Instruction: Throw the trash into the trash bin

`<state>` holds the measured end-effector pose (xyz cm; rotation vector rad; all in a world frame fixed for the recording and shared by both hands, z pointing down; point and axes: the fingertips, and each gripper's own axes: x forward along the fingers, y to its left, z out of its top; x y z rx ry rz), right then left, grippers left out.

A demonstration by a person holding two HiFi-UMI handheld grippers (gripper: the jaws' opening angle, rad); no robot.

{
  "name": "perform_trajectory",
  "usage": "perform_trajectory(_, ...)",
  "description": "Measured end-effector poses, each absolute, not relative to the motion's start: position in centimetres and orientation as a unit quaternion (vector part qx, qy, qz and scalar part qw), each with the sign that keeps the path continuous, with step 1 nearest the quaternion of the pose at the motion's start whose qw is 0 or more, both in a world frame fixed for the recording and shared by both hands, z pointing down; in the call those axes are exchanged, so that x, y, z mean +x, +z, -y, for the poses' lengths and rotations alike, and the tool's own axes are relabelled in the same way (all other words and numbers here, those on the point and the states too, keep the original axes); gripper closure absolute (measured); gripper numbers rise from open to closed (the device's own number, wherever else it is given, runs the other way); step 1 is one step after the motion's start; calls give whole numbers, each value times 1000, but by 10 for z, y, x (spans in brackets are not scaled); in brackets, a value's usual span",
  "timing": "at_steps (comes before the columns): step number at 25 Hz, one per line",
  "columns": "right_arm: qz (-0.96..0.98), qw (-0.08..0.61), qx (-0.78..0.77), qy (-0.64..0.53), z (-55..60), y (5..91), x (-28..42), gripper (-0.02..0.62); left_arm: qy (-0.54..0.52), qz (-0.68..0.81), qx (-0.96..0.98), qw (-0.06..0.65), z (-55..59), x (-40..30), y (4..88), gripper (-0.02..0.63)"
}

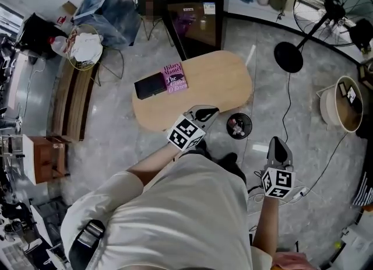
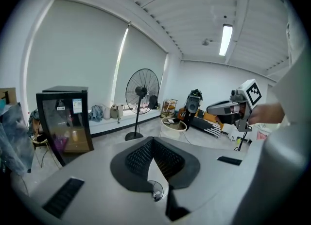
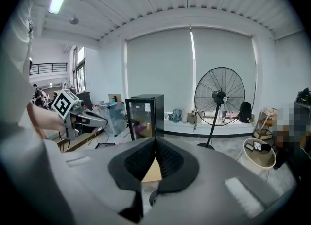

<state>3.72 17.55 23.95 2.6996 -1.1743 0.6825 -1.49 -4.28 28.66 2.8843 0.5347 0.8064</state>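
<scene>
In the head view a small round black trash bin [image 1: 249, 125] stands on the floor beside the oval wooden table [image 1: 217, 79], with scraps of trash inside it. My left gripper [image 1: 206, 111] hangs over the table's near edge, just left of the bin, jaws shut and empty. My right gripper [image 1: 278, 143] hovers over the floor to the right of the bin, also shut with nothing in it. In the left gripper view the left gripper [image 2: 153, 139] has its pads meeting at the tip. The right gripper [image 3: 155, 139] looks the same in the right gripper view.
A pink book [image 1: 175, 77] and a black box [image 1: 150, 86] lie on the table. Behind it stands a black glass-door fridge [image 1: 195, 15]. A standing fan [image 1: 326, 6] and a round white basket [image 1: 326, 111] are at the right, with cables across the floor.
</scene>
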Motion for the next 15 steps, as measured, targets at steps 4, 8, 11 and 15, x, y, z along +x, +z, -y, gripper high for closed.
perform_trajectory(4,391,52,894,211,-197,219,41,584,229,-182,955,57,23,-13,255,600)
perform_trajectory(8,398,51,896,190,-219,200,47,584,205,-181,960,56,6,-11,233,600)
perform_trajectory(11,399,49,899,174,-230,187,53,584,187,-177,964,63,0,-10,217,600)
perform_trajectory(15,407,56,900,146,-234,171,60,584,174,-171,967,68,-4,-5,205,600)
